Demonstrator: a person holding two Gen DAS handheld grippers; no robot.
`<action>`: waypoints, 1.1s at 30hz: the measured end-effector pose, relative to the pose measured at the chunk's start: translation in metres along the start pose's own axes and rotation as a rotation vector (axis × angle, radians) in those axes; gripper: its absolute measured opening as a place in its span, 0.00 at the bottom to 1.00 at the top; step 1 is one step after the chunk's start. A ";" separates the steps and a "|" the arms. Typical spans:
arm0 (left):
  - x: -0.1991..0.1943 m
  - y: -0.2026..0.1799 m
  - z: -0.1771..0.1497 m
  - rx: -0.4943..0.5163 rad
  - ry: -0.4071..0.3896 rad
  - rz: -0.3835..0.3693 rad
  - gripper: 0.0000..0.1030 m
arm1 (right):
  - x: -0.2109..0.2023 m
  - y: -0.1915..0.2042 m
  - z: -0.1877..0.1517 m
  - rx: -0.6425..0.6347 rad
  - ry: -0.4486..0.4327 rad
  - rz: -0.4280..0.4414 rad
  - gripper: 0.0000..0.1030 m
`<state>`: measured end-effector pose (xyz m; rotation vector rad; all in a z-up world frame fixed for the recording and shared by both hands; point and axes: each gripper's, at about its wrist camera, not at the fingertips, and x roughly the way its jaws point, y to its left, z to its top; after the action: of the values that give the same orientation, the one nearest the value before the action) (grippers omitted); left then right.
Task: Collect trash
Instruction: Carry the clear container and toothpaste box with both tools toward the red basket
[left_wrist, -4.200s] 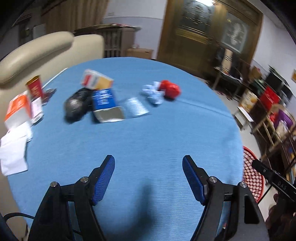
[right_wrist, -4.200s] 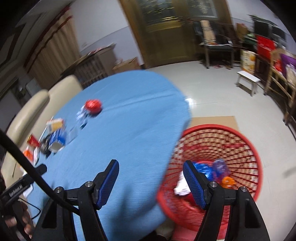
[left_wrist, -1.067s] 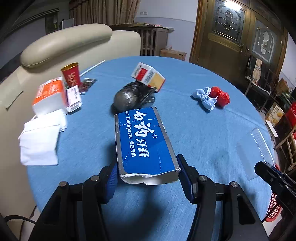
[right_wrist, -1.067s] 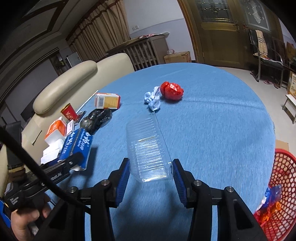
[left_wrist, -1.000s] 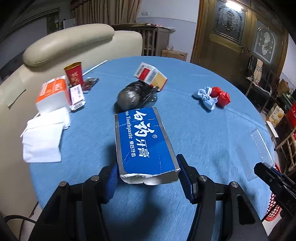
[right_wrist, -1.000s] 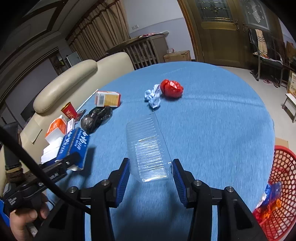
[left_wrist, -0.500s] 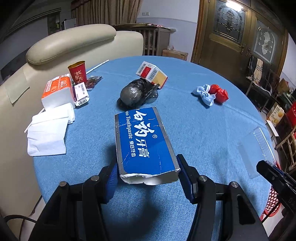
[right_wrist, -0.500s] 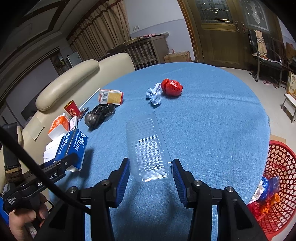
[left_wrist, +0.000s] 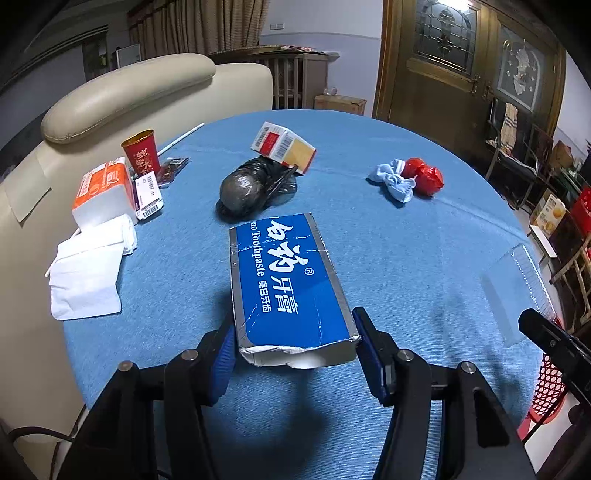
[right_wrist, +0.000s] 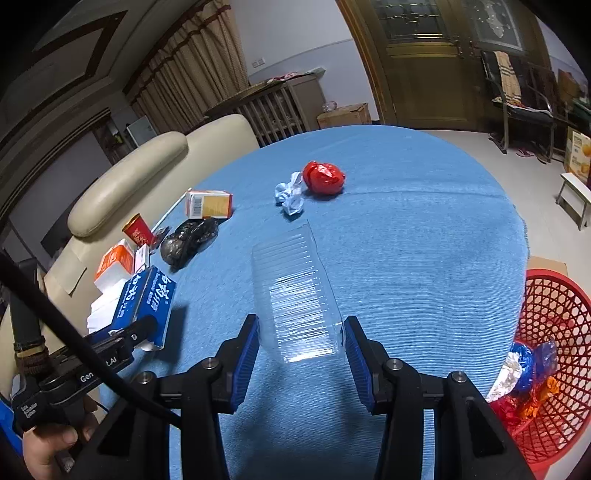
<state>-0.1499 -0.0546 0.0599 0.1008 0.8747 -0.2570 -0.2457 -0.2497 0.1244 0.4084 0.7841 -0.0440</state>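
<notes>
Both grippers angle downward above the blue table (left_wrist: 406, 258): left gripper (left_wrist: 293, 356) clamps the toothpaste box (left_wrist: 284, 284), right gripper (right_wrist: 301, 352) clamps the clear tray (right_wrist: 295, 295), red basket (right_wrist: 554, 332) at table's right edge.

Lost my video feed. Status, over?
Left gripper shut on toothpaste box. Right gripper shut on clear plastic tray. Red basket right, nothing between.

left gripper (left_wrist: 295, 347): tilted down over the table, blue pads clamped on a box (left_wrist: 286, 280)
right gripper (right_wrist: 301, 345): tilted down, pads pressing a clear tray (right_wrist: 295, 295)
hand (right_wrist: 50, 448): grips the left gripper's handle
</notes>
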 end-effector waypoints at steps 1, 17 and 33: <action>0.000 -0.001 0.000 0.003 0.000 0.001 0.59 | -0.001 -0.001 0.000 0.002 -0.001 0.000 0.48; -0.009 -0.028 0.006 0.053 -0.009 -0.027 0.59 | -0.017 -0.017 -0.002 0.029 -0.029 -0.015 0.48; -0.015 -0.071 0.010 0.135 -0.023 -0.079 0.59 | -0.045 -0.058 -0.001 0.107 -0.080 -0.084 0.48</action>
<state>-0.1701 -0.1224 0.0790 0.1888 0.8395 -0.3911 -0.2892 -0.3077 0.1352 0.4726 0.7220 -0.1803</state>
